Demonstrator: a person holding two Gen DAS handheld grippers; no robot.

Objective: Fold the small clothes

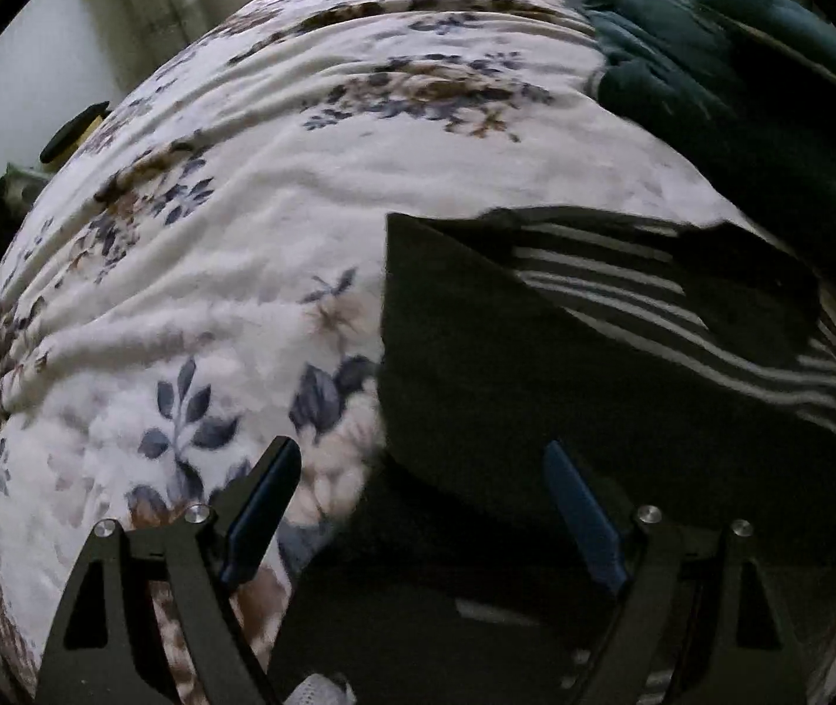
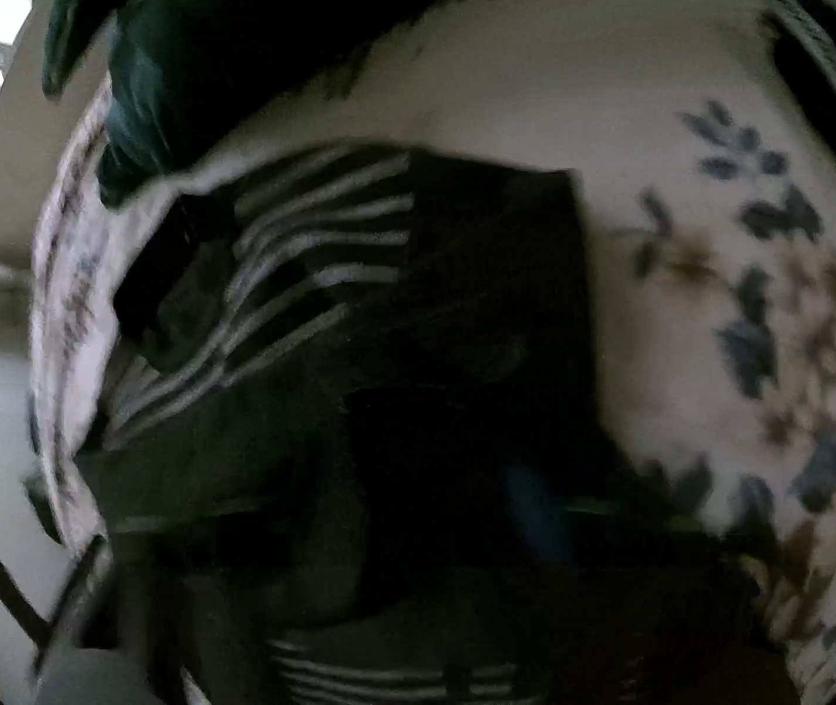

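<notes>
Surface: a bed covered by a white floral blanket (image 1: 277,188) with blue and brown flower print, rumpled into long ridges; it fills most of the left wrist view and the right half of the right wrist view (image 2: 711,305). Pale wall in the upper left of the left wrist frame; a bright window patch at the upper left edge of the right wrist frame. A dark teal cloth (image 1: 729,76) lies bunched in the upper right of the left wrist frame, and at upper left in the right wrist frame (image 2: 141,88). Task item: a dark garment with white stripes (image 1: 535,364), lying on the blanket in the right centre and lower right of the left wrist frame, a plain dark panel folded over part of the striped area. In the right wrist frame the same garment (image 2: 394,294) occupies the centre and lower half. Left gripper (image 1: 423,499): jaws spread wide apart, nothing between them; the left finger is over the blanket, the right finger over the dark fabric. Right gripper: view heavily motion-blurred and dark along the bottom edge; fingers not distinguishable, so jaw state cannot be determined.
</notes>
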